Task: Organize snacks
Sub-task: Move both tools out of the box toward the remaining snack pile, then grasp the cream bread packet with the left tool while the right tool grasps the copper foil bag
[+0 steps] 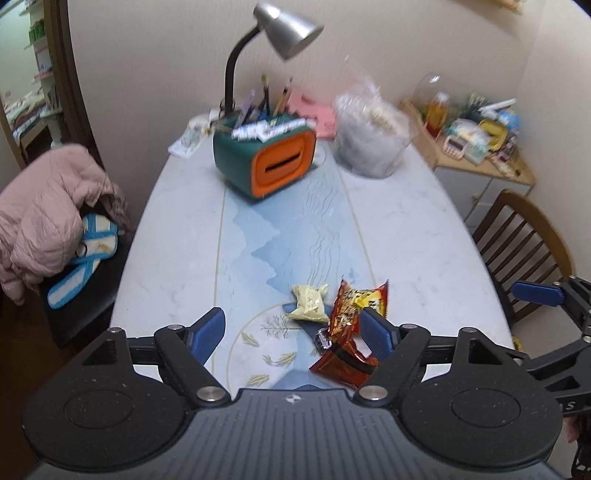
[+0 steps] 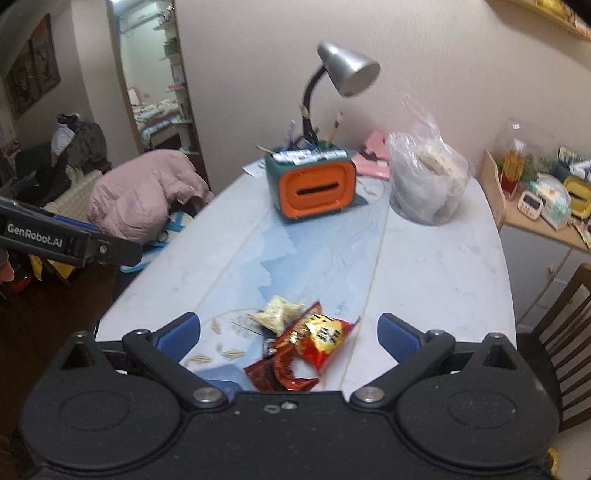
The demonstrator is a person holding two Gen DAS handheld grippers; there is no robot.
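- My left claw (image 1: 291, 330) has its jaws apart and nothing between the pads; the right claw (image 2: 290, 336) has its jaws wide apart and is empty too.
- The snacks lie in one small pile on the near end of the tabletop (image 1: 177, 229), just in front of both claws and well apart from the green and orange organizer box (image 1: 266, 158) at the far end.
- I count three packets: one pale yellow packet (image 1: 310, 302), one red and yellow packet (image 1: 360, 301) leaning on it, and one dark red packet (image 1: 343, 360) closest to me, partly under the red and yellow one.
- A small clear wrapped piece (image 1: 323, 338) touches the pile; I cannot tell if it is a fourth snack.
- I judge the step in hand is to pick the first packet. I would take the top one, the red and yellow packet, so the others are not dragged.
- I would close on a crimped edge, gently, because the foil is slippery and the content may crush.
- Other counts: one desk lamp (image 1: 284, 29), one clear plastic bag (image 1: 369, 136).
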